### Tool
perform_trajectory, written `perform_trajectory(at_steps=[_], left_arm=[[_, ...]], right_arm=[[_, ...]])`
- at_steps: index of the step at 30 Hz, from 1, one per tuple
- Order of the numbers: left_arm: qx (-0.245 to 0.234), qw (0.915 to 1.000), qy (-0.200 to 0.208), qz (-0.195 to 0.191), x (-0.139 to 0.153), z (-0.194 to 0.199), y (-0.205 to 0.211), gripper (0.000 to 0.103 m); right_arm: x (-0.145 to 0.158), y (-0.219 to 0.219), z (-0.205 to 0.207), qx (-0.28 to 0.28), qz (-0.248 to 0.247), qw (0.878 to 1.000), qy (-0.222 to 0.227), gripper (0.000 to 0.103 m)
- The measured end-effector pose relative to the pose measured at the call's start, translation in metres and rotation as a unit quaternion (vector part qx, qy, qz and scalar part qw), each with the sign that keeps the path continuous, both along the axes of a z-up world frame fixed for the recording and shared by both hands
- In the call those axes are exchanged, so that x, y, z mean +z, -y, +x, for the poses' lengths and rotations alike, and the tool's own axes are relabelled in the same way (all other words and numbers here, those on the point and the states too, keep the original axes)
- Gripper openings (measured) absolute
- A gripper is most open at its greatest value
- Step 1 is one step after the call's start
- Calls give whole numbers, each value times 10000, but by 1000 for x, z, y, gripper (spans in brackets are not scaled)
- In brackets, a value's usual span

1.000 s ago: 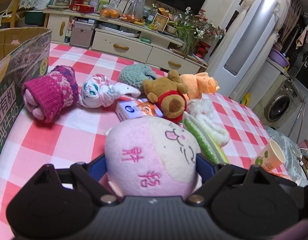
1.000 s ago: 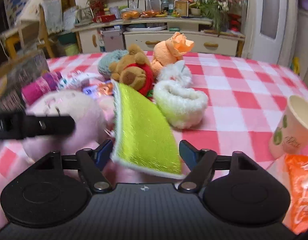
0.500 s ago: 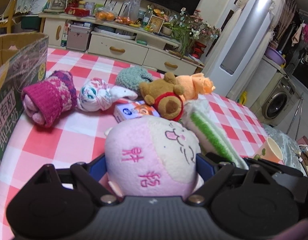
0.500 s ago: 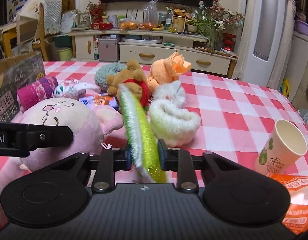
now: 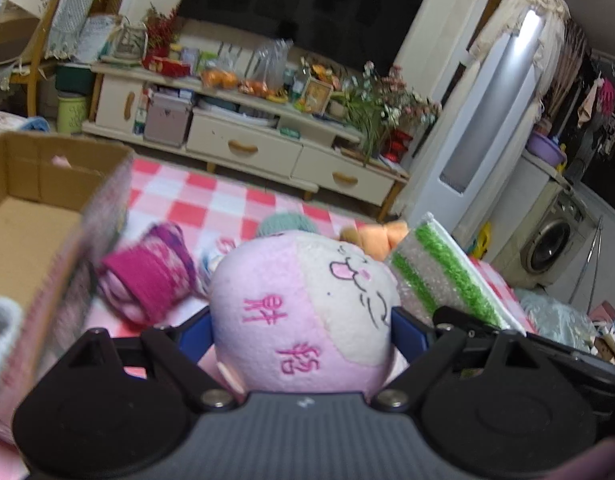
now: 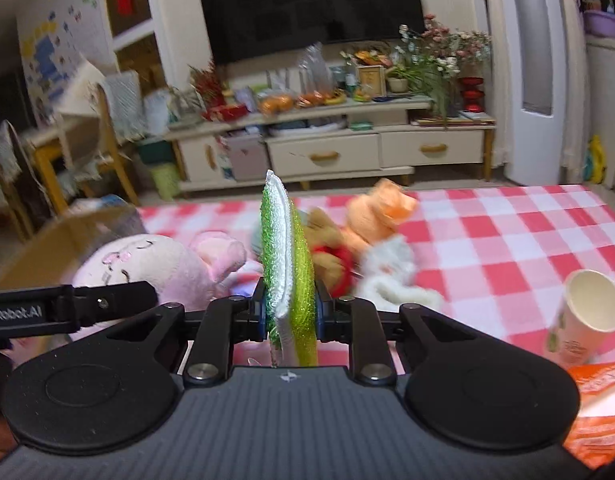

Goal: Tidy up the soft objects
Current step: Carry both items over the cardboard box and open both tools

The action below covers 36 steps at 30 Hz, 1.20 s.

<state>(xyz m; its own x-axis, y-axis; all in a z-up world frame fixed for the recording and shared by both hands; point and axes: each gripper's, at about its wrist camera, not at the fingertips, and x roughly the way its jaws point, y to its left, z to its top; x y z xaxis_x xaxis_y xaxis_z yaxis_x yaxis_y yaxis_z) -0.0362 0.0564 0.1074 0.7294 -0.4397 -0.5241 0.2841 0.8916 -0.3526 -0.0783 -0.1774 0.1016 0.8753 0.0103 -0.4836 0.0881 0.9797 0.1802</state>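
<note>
The left gripper [image 5: 303,322] clamps a round pink plush pig [image 5: 307,308], the open cardboard box [image 5: 39,216] at ten o'clock. The right gripper [image 6: 289,312] pinches a flat green-and-white scrubbing pad [image 6: 285,256] upright above the red-checked tablecloth [image 6: 507,240].

The left hand-held gripper [image 5: 303,326] is black plastic; it has a grey ribbed middle plate, two big round black discs at the sides, shiny silver screws on its bent arms, and blue pads inside its fingers [image 5: 195,330]; the right hand-held gripper [image 6: 289,314] looks the same; white letters run along one side bar.
</note>
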Motion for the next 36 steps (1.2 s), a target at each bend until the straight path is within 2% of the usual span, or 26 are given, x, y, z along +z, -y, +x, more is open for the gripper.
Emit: perform_trajectory(at_steps=[6,11,17,20,24,30,32,36], left_arm=[[271,9988,365,190,26,0,-37,90],[661,9956,588,317,42,5,-75,90],[1367,9877,630,419,47,19,-128,90],[1739,9803,657,667,43,26,-147,90],[2066,9738,498,808,34,38,-165,90],[2299,9674,208,1043,19,46,-177,91],[2361,9646,115,1166,14,49,-178,93],[2448,9609,-110,1292,6,51,-182,95]], right_arm=[[24,-28,29,524,521,9971,203,24],[38,-61,62,977,757,9917,344,24],[43,-108,103,1490,900,9842,332,24],[38,-132,124,1717,968,9801,216,25],[26,-161,142,1923,941,9768,51,25],[7,-179,152,2029,939,9741,-338,25],[1,-182,151,2009,934,9742,-432,30],[-4,-184,147,1974,877,9751,-494,32]])
